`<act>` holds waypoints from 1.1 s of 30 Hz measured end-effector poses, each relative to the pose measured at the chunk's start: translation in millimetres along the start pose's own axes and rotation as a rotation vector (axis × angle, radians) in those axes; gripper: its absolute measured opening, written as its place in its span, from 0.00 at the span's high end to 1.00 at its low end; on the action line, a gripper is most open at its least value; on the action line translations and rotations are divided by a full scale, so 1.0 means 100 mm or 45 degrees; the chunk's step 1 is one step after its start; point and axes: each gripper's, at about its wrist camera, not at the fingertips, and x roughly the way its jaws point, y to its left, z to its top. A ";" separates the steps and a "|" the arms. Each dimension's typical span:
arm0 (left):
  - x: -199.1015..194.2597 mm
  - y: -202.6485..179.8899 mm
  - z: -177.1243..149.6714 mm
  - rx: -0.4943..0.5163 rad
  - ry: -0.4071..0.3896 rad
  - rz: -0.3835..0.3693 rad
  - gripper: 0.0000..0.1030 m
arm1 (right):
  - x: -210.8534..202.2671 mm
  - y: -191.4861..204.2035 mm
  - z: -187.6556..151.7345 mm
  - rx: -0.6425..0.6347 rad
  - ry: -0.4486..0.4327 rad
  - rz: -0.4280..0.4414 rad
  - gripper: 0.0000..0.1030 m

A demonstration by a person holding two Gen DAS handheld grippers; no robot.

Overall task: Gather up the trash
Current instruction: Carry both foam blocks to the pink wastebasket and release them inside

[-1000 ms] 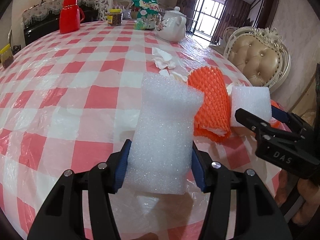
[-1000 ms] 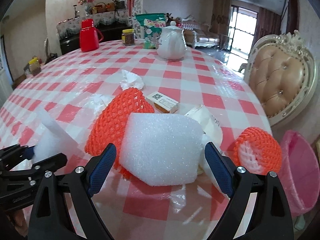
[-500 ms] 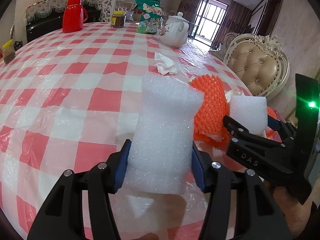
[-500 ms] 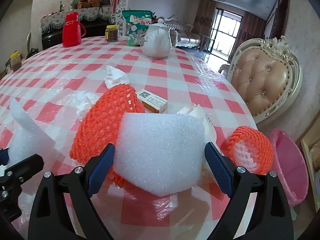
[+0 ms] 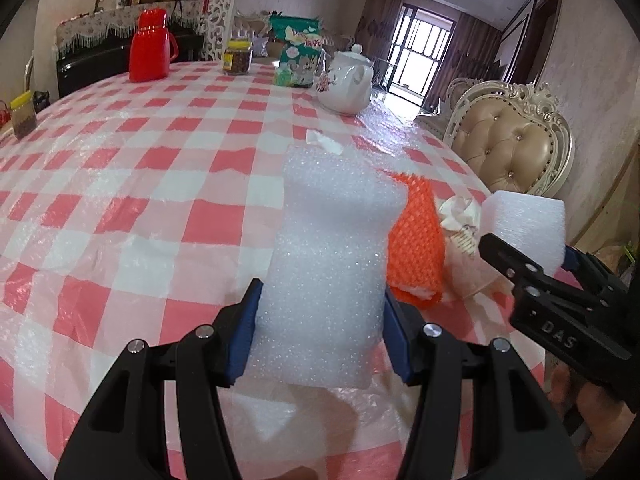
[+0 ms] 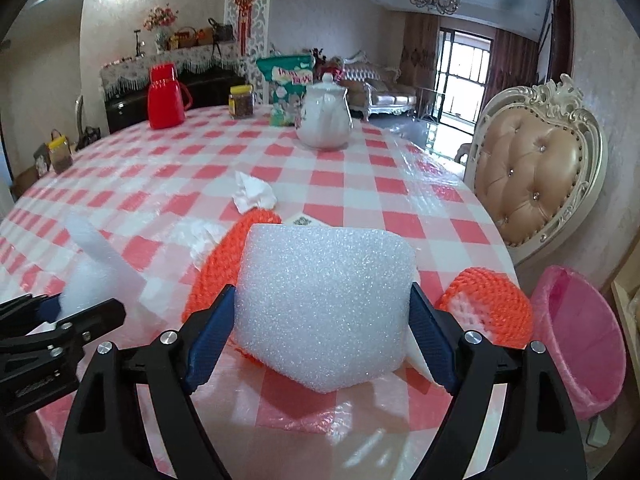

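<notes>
My left gripper is shut on a tall white foam piece, held upright above the checked tablecloth. My right gripper has both blue pads pressed on a wide white foam block, held just off the table. In the left wrist view the right gripper shows at the right with its foam block. An orange foam net lies behind the block, and a second orange net lies near the table's right edge. A crumpled tissue lies farther back.
A pink-lined bin stands on the floor beyond the table's right edge, below a padded chair. A white teapot, a green bag, a jar and a red flask stand at the far side.
The right gripper's jaws closed onto the wide foam block and raised it a little off the table. The left gripper kept its foam piece and barely moved.
</notes>
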 end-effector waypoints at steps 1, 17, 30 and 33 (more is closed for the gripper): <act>-0.02 -0.02 0.01 0.005 -0.007 0.000 0.48 | -0.04 -0.03 0.01 0.006 -0.009 0.006 0.24; -0.20 -0.87 0.29 0.178 -0.100 -0.094 0.48 | -0.54 -1.07 0.01 0.196 -0.117 -0.106 0.23; -0.05 -1.92 0.36 0.349 -0.089 -0.249 0.48 | -0.73 -2.02 -0.21 0.336 -0.130 -0.257 0.23; 0.02 -2.15 0.36 0.382 -0.077 -0.283 0.48 | -0.74 -2.20 -0.26 0.360 -0.129 -0.280 0.23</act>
